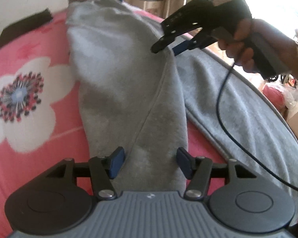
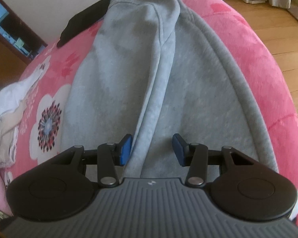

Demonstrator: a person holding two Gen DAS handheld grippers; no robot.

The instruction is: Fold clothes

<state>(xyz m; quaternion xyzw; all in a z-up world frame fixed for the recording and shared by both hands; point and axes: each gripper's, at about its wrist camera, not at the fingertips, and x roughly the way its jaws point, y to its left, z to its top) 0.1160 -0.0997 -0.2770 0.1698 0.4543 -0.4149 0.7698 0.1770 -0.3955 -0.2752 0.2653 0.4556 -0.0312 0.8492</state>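
A grey fleece garment lies on a pink flowered bedspread. The left gripper stands spread, a raised fold of the cloth between its blue pads. The right gripper, also spread, straddles a seamed fold. The fabric is soft, rumpled, pale grey.

The grey fleece garment lies spread along a pink flowered bedspread, its long rolled edge curving close to the bedspread's outer side. One part is folded over the rest as a long raised strip with a seam running down it.
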